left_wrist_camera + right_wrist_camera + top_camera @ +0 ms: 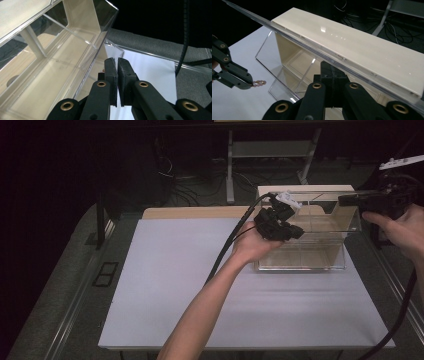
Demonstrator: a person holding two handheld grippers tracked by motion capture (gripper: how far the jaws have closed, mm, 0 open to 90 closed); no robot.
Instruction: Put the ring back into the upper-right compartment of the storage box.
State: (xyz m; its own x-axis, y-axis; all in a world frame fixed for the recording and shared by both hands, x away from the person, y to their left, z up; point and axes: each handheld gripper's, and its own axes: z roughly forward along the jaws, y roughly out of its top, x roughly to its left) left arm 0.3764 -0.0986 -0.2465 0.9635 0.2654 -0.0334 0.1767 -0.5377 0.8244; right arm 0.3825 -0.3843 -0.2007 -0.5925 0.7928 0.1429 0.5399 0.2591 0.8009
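The left gripper, pinching a small beaded piece, should clear the clear box wall near the table's far right corner; the right gripper clamps the lid open.

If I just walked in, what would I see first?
Your eye would land on the clear plastic box with its cream back, standing at the far right of the white table. The right gripper is shut on the box's see-through lid, holding it up. The left gripper sits by the box's open front, pinching something tiny and pinkish that is too small to name.
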